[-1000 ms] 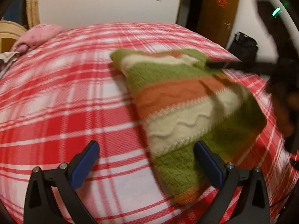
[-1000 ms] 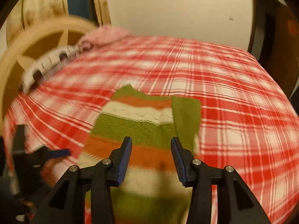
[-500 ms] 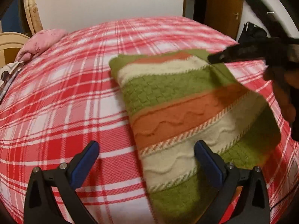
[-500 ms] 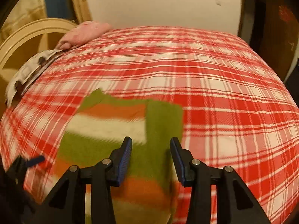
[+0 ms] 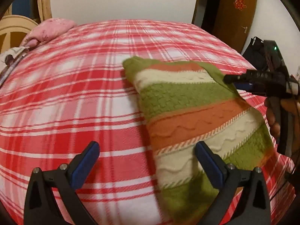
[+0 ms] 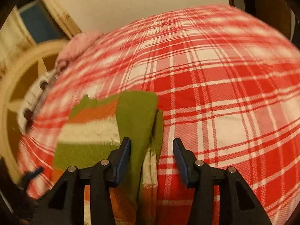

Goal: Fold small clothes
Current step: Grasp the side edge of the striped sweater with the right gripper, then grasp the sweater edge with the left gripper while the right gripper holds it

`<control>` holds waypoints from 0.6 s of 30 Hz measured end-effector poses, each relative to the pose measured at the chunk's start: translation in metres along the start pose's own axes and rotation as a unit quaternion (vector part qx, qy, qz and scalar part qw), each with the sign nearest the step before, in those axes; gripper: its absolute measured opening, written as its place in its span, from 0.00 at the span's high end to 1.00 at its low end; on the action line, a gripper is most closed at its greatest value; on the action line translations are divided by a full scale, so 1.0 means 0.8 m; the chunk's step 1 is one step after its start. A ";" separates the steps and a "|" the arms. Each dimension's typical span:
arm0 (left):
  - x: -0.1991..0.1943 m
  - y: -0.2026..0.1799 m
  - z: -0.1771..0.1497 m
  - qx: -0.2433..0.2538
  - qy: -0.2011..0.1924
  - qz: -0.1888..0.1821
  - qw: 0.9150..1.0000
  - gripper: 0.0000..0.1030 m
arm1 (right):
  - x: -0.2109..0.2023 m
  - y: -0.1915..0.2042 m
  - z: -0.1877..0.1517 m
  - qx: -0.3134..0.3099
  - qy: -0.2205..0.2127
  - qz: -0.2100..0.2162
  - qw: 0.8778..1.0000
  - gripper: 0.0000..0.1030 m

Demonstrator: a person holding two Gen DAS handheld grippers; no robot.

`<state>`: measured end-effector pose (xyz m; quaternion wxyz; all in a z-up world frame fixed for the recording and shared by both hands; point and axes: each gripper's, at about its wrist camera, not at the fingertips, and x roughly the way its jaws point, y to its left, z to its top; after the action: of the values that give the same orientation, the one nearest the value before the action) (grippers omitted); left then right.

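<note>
A knit sweater striped green, orange and cream lies folded on the red plaid blanket. My left gripper is open wide just above the sweater's near left part, with its right finger over the cream stripe. In the right wrist view the sweater sits at lower left with a green sleeve laid along its right edge. My right gripper hovers over that edge with its jaws opening. The sleeve lies between them beside the left pad, and neither pad presses on it. From the left wrist view the right gripper points at the sleeve.
A pink pillow and a pale wooden headboard stand at the bed's far left. A brown door and a black bag are beyond the right side. Bare blanket spreads to the right of the sweater.
My right gripper has come down and rolled toward the sweater's right edge, and the green sleeve now lies between its jaws. My left gripper has shifted a little and stays open.
</note>
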<state>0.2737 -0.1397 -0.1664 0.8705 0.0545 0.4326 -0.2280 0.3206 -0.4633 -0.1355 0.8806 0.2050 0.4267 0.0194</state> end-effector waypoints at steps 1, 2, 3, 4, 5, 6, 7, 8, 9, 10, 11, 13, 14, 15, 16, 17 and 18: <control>0.006 -0.002 -0.002 0.000 0.005 0.000 1.000 0.00 | 0.003 -0.002 0.001 0.004 0.004 0.014 1.000 0.54; 0.012 -0.005 -0.004 -0.001 0.007 -0.005 1.000 0.00 | 0.008 0.000 0.002 0.001 0.007 0.017 1.000 0.54; 0.016 -0.005 -0.003 -0.002 0.006 -0.009 1.000 0.00 | 0.014 0.003 0.002 -0.008 0.012 0.013 1.000 0.54; 0.018 -0.006 -0.004 -0.004 0.005 -0.010 1.000 0.00 | 0.021 0.003 0.002 -0.014 0.017 0.014 1.000 0.54; 0.020 -0.006 -0.004 -0.004 0.005 -0.011 1.000 0.00 | 0.028 0.003 0.001 -0.013 0.021 0.025 0.999 0.54; 0.021 -0.006 -0.004 -0.004 0.004 -0.013 1.000 0.00 | 0.033 0.002 0.002 -0.011 0.023 0.038 0.999 0.54; 0.022 -0.006 -0.005 -0.005 0.004 -0.016 1.000 0.00 | 0.038 0.001 0.003 -0.010 0.023 0.046 0.999 0.54; 0.023 -0.005 -0.006 -0.007 0.005 -0.018 1.000 0.00 | 0.042 -0.003 0.005 -0.003 0.022 0.053 0.998 0.54; 0.024 -0.003 -0.006 -0.009 0.006 -0.021 1.000 0.00 | 0.047 -0.008 0.008 0.011 0.025 0.068 0.997 0.54; 0.025 -0.003 -0.004 -0.010 0.008 -0.023 1.000 0.00 | 0.050 -0.012 0.010 0.021 0.027 0.080 0.996 0.54; 0.026 -0.003 -0.003 -0.010 0.011 -0.025 1.000 0.00 | 0.054 -0.015 0.012 0.027 0.026 0.091 0.995 0.54; 0.027 -0.003 -0.002 -0.012 0.014 -0.028 0.999 0.00 | 0.060 -0.014 0.011 0.028 0.026 0.108 0.993 0.54; 0.027 -0.002 -0.002 -0.013 0.014 -0.030 0.999 0.00 | 0.062 -0.012 0.010 0.026 0.026 0.113 0.993 0.54; 0.029 -0.002 -0.002 -0.014 0.015 -0.032 0.999 0.00 | 0.062 -0.010 0.008 0.024 0.026 0.120 0.992 0.52; 0.030 0.000 -0.001 -0.016 0.015 -0.036 0.999 0.00 | 0.061 -0.008 0.006 0.021 0.025 0.123 0.992 0.52; 0.031 0.001 -0.001 -0.018 0.015 -0.039 0.999 0.00 | 0.061 -0.006 0.005 0.014 0.024 0.120 0.992 0.51; 0.032 0.001 -0.001 -0.018 0.015 -0.040 0.999 0.00 | 0.059 -0.006 0.004 0.008 0.025 0.117 0.993 0.51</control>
<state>0.2865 -0.1479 -0.1866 0.8552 0.0245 0.4512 -0.2541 0.3524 -0.4585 -0.1708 0.8598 0.2601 0.4214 0.1243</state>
